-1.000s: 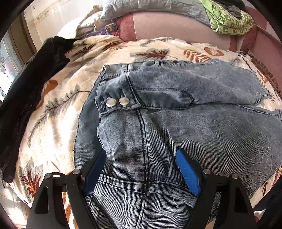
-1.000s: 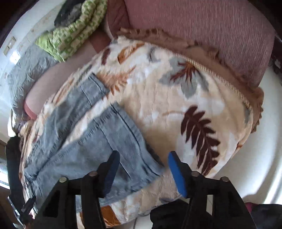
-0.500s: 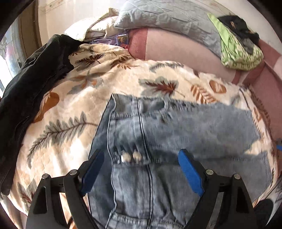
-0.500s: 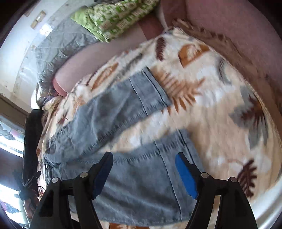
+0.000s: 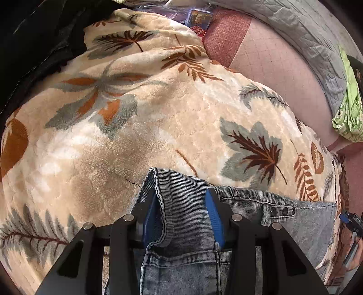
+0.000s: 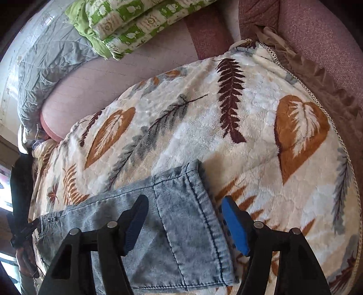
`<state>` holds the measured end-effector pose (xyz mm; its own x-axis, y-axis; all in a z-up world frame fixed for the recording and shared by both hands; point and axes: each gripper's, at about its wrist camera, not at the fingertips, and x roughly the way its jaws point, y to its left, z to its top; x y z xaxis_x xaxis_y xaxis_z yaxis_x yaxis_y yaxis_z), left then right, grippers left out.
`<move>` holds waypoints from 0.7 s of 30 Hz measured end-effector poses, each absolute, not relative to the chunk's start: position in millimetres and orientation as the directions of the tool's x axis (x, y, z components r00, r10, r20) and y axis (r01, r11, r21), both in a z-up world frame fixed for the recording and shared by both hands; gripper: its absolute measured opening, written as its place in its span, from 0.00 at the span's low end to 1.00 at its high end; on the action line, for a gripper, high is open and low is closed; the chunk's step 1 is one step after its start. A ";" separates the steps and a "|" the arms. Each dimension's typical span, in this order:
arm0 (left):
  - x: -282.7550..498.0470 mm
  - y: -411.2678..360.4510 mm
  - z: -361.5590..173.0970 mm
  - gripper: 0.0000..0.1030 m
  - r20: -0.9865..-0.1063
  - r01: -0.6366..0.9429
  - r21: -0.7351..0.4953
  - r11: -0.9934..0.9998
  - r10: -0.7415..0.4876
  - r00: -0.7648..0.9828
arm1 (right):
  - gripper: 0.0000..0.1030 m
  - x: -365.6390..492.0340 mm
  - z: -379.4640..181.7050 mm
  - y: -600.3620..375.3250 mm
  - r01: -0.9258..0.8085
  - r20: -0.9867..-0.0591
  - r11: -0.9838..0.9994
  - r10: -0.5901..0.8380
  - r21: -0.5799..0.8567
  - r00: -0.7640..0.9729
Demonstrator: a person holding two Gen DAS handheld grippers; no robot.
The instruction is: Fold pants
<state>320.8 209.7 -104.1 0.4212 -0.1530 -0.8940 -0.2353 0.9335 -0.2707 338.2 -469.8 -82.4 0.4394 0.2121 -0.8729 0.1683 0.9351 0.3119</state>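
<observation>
Light blue washed jeans [image 5: 306, 227] lie flat on a leaf-patterned blanket [image 5: 136, 136]. My left gripper [image 5: 182, 204] points down at the waistband's far corner. Its jaws are closing, with denim filling the gap and touching both blue pads [image 5: 214, 217]. The waistband edge curls up against the left pad. In the right wrist view the jeans [image 6: 102, 215] end in a leg hem [image 6: 204, 204]. My right gripper [image 6: 184, 202] straddles that hem with its jaws closing. One pad is over the denim, the other over the blanket [image 6: 249, 136], and neither presses.
A black jacket [image 5: 34, 45] lies at the blanket's left end. Behind it are a pink sofa back [image 5: 272, 68], a grey quilted cushion [image 6: 45, 68] and a green patterned cloth [image 6: 136, 22]. A blue box [image 5: 199, 15] sits near the cushion. A brown frilled edge [image 6: 317, 79] borders the blanket.
The left gripper slid from the fly and buttons to the waistband's far corner, and its jaws narrowed onto the denim. The right gripper moved from the near leg to the far leg's hem.
</observation>
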 end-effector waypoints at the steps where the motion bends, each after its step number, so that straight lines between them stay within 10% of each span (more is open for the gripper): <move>1: 322.5 208.7 -105.4 0.43 -0.892 -0.234 -0.269 0.934 -0.150 0.426 | 0.61 342.6 -85.1 -469.9 0.167 -0.875 0.937 0.209 0.307 0.436; 10: 335.5 202.6 -105.4 0.36 -0.899 -0.247 -0.251 0.936 -0.131 0.418 | 0.51 377.1 -115.8 -454.0 0.163 -0.900 0.950 0.184 0.266 0.396; 13: 338.9 201.9 -105.8 0.03 -0.910 -0.261 -0.217 0.941 -0.098 0.403 | 0.29 381.3 -117.3 -447.7 0.153 -0.909 0.962 0.151 0.225 0.389; 21: 323.6 202.3 -71.2 0.02 -0.863 -0.222 -0.262 0.939 -0.124 0.490 | 0.15 354.0 -63.1 -436.1 0.115 -0.851 0.968 0.137 0.224 0.508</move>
